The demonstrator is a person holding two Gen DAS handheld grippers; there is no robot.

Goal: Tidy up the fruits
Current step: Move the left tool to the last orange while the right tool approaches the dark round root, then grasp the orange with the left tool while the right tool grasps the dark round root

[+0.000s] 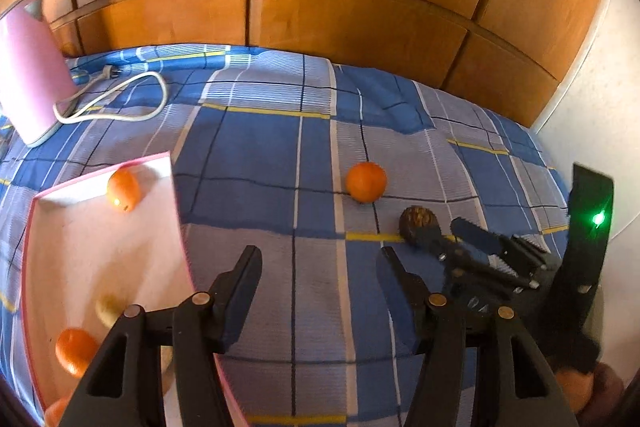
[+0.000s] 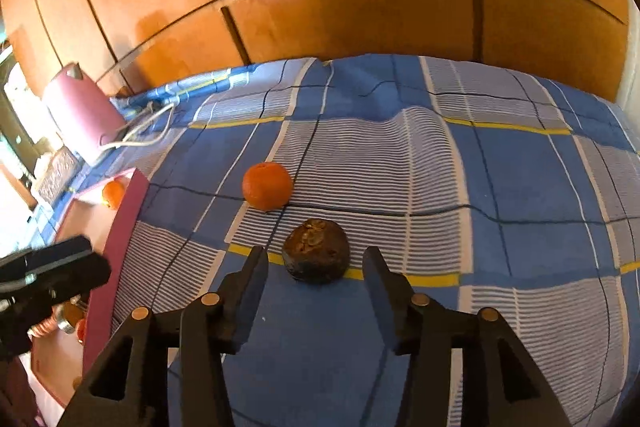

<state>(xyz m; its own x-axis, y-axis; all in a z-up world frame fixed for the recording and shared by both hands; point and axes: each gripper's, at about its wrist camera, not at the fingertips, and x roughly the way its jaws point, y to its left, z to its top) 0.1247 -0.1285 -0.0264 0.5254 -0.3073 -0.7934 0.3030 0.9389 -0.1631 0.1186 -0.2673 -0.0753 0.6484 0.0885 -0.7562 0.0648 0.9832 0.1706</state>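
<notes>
Right claw [image 2: 316, 259] agape — brown fruit [image 2: 316, 251]

Both wrist views angled down, close over checked bedspread [image 1: 280, 147], sharing orange [image 1: 366, 181]

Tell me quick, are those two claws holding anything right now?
Left gripper: jaws open, nothing between them.
Right gripper: jaws open, holding nothing; the dark brown fruit lies on the bedspread just ahead, untouched.
</notes>
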